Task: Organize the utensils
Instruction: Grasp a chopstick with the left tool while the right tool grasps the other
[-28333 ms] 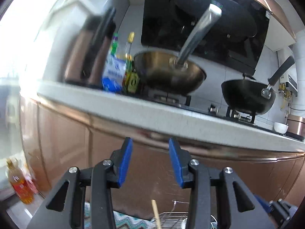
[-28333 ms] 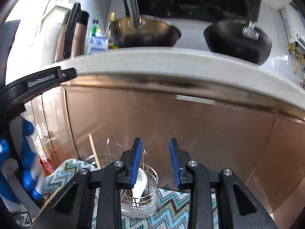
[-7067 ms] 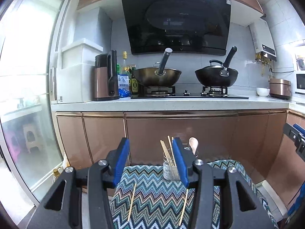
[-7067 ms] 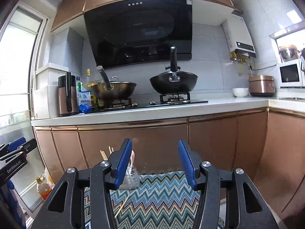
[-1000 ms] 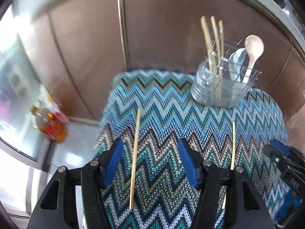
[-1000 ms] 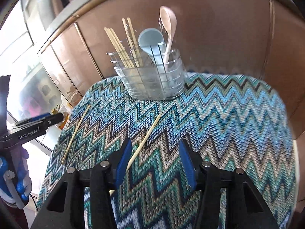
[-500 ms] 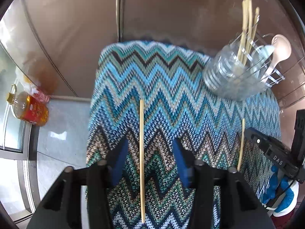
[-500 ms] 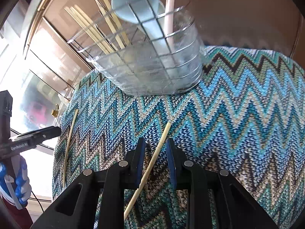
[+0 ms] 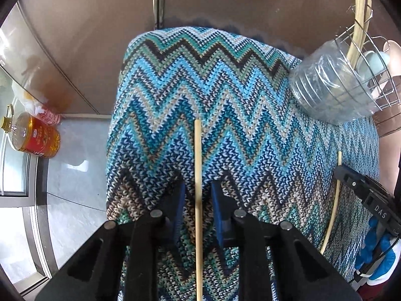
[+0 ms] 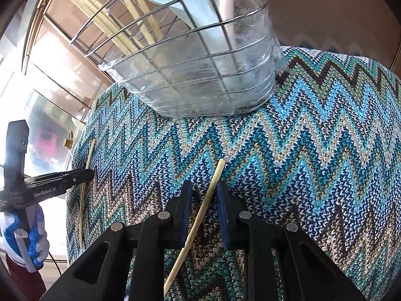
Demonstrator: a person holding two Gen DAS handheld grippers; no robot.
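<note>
Two bamboo chopsticks lie on a zigzag-knit cloth (image 9: 225,87) over a small table. In the left wrist view, one chopstick (image 9: 198,165) runs straight between the blue pads of my left gripper (image 9: 198,190); its jaws are closing, with a gap still on each side. In the right wrist view, the other chopstick (image 10: 213,188) lies slanted between the pads of my right gripper (image 10: 203,190), close to the right pad; those jaws are closing too. A wire-and-plastic utensil holder (image 10: 200,75) with several chopsticks and two spoons stands at the cloth's far side.
Brown cabinet doors (image 9: 225,0) rise just behind the table. An oil bottle (image 9: 32,135) stands on the floor to the left. A blue-and-white gloved hand (image 10: 25,238) holds the left gripper at the cloth's left edge.
Both grippers have come down to the cloth and tilted more steeply. Each has narrowed its jaws around its own chopstick. The holder now looms larger in the right wrist view.
</note>
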